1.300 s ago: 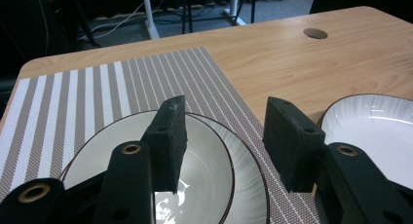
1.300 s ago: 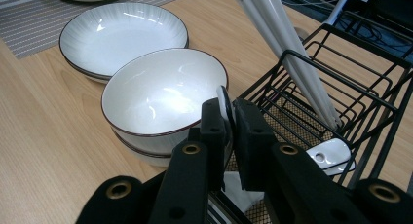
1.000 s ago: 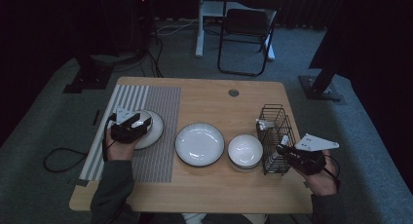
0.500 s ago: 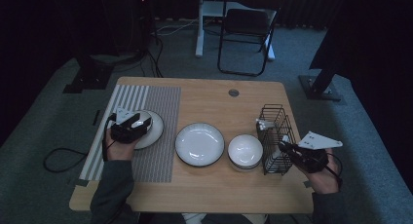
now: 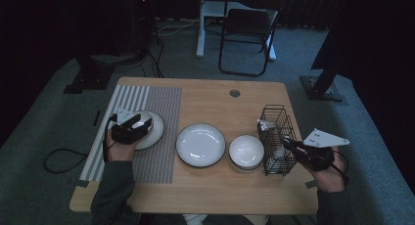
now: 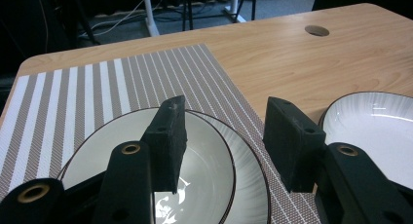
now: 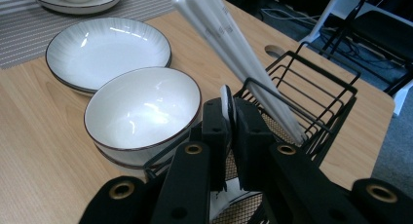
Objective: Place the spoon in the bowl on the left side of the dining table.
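High view: left gripper (image 5: 139,127) over small plate (image 5: 152,129) on striped mat (image 5: 156,107), far left; right gripper (image 5: 291,146) at wire basket (image 5: 276,137), far right.

Left gripper view: jaws apart, above small plate (image 6: 204,185).

Right gripper view: jaws clamped on white utensil (image 7: 227,104) inside wire basket (image 7: 316,87), beside bowl (image 7: 141,109).

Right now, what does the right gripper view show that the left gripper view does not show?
The right gripper view has the right gripper shut on a white utensil in the wire basket, beside the bowl. The left gripper view has the open left gripper over a plate on the striped mat. Both include the middle plate and the wooden table.
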Demonstrator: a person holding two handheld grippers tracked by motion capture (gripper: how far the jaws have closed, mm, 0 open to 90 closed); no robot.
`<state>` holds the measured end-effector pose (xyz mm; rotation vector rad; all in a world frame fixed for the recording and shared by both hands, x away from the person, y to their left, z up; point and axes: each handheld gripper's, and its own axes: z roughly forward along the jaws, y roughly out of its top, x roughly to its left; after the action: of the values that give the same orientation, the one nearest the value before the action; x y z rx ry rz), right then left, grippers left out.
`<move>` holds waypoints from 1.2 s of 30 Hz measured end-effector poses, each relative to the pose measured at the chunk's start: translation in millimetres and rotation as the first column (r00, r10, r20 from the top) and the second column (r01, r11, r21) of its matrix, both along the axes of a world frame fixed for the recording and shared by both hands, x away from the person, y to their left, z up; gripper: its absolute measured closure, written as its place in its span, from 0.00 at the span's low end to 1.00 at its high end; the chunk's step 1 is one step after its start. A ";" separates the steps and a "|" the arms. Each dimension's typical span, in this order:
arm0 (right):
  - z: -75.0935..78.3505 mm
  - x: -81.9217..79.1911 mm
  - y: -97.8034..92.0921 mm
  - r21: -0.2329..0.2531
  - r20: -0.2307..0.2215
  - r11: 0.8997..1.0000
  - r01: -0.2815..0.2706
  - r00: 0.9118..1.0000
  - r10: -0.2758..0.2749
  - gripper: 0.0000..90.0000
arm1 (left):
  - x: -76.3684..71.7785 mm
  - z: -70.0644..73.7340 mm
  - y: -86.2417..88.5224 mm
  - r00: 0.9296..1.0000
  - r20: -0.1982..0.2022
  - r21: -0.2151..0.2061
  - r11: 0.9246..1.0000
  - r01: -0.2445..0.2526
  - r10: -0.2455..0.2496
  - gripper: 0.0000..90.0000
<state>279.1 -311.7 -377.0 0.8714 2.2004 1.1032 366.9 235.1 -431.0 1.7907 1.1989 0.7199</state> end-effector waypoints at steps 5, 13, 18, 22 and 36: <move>5.6 0.2 -2.8 0.011 0.017 1.000 0.009 1.000 -0.010 0.94 | -0.2 0.2 0.2 1.000 0.000 0.000 1.000 -0.001 0.001 0.58; 18.3 -2.6 -5.9 0.030 0.040 1.000 0.001 0.999 -0.003 0.94 | -0.1 -0.1 -0.1 1.000 0.000 0.000 1.000 0.000 0.000 0.58; 26.0 -4.3 -7.0 0.045 0.055 0.999 -0.004 0.998 0.001 0.94 | -0.2 0.1 0.5 1.000 0.000 -0.001 1.000 -0.001 0.001 0.58; 29.8 -4.8 -5.9 0.049 0.066 0.999 -0.011 0.998 0.008 0.94 | 0.1 -0.6 -0.4 1.000 -0.002 -0.001 1.000 0.001 -0.001 0.58; 44.6 -2.7 9.6 0.040 0.101 0.997 -0.061 0.993 0.057 0.94 | 0.4 -1.2 -0.8 1.000 -0.004 -0.002 1.000 0.003 -0.003 0.58</move>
<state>276.3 -302.1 -332.4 0.7569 2.1401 1.1997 367.3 234.3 -432.2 1.7929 1.1993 0.7132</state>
